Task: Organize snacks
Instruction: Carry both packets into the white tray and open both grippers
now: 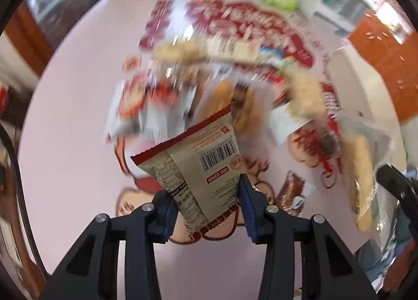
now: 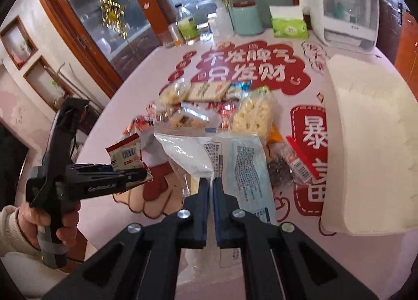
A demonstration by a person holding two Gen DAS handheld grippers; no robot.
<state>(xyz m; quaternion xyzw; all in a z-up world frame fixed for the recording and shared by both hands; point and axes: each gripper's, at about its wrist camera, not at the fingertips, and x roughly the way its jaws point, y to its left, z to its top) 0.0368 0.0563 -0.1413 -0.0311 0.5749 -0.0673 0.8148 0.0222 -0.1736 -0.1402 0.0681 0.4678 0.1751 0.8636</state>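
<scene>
Beige snack packet [image 1: 198, 166], long axis running up from the left tool [image 1: 206, 211] clamped on its lower end, hangs above the pink surface [image 1: 65, 143], while the right tool [image 2: 211, 185] pinches a pale blue-and-white bag [image 2: 235, 159].

The beige snack packet [image 1: 198, 166] reads "ISO 22000" beside a barcode. The counter cover [image 2: 248, 67] shows "不发脾气 只发财", apparently; the claw body [image 2: 100, 189] lettering is illegible.
</scene>
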